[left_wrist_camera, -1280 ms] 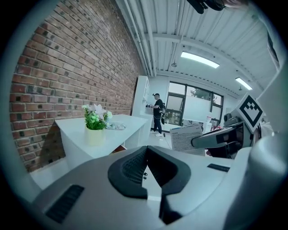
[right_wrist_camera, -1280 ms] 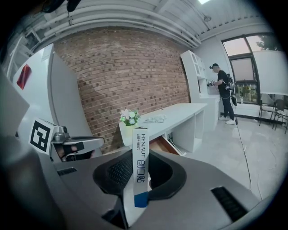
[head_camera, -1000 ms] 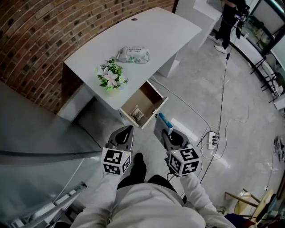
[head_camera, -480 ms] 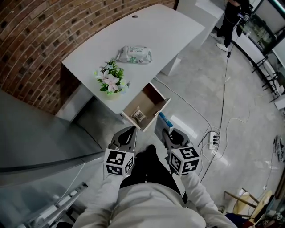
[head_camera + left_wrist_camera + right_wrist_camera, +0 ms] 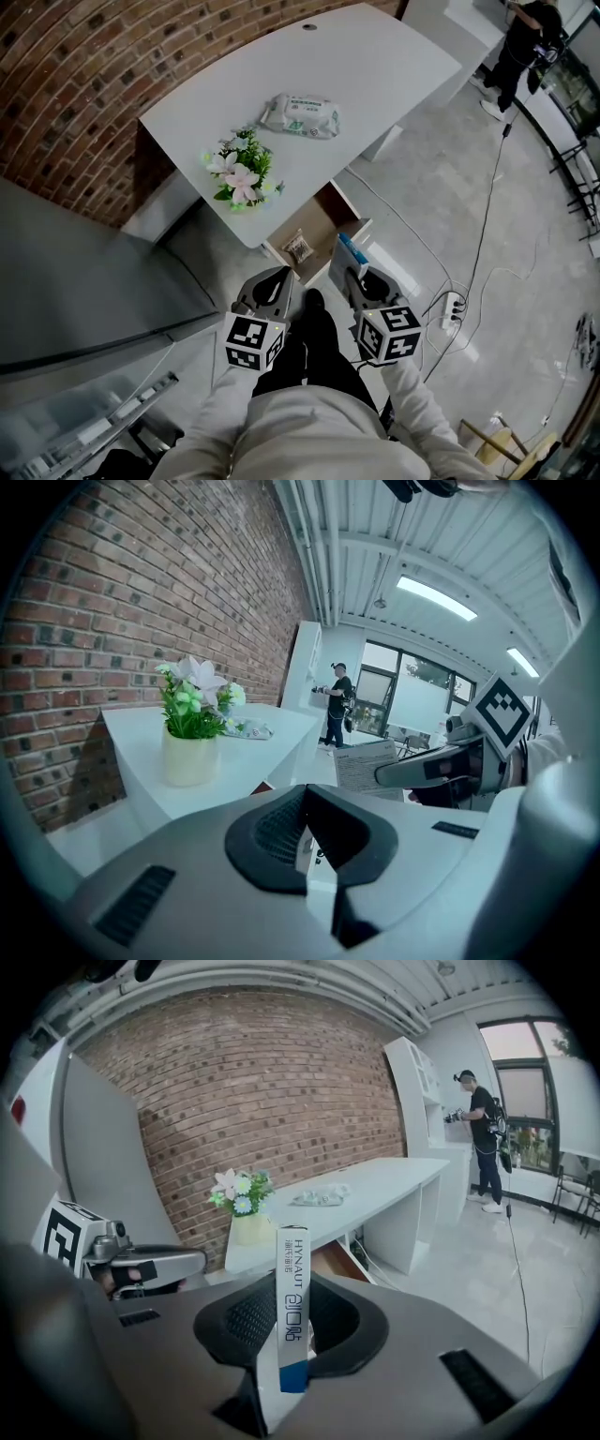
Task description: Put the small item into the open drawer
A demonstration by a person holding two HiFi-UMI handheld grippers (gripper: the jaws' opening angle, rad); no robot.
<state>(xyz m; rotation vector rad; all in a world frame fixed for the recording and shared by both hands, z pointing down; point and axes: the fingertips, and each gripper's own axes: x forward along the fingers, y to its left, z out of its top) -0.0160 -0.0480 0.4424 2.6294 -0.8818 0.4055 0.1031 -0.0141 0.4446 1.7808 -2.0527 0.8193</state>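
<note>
My right gripper (image 5: 351, 274) is shut on a slim white box with a blue end (image 5: 345, 257), held upright; the same box (image 5: 292, 1307) stands between the pads in the right gripper view. Its top reaches the front corner of the open wooden drawer (image 5: 326, 223) under the white desk (image 5: 375, 75). Inside the drawer lies a small clear packet (image 5: 298, 247). To the left of the box, just short of the drawer's front, my left gripper (image 5: 280, 274) is shut with nothing in it; its pads (image 5: 272, 832) meet on nothing.
On the desk stand a pot of flowers (image 5: 242, 174) and a pack of wipes (image 5: 302, 114). Behind it is a brick wall (image 5: 66, 84). A power strip with cables (image 5: 448, 305) lies on the floor at right. A person (image 5: 527, 37) stands far off.
Both grippers have moved forward toward the desk, the right one carrying the box. The drawer now lies closer to their tips, and the box overlaps its front corner.
</note>
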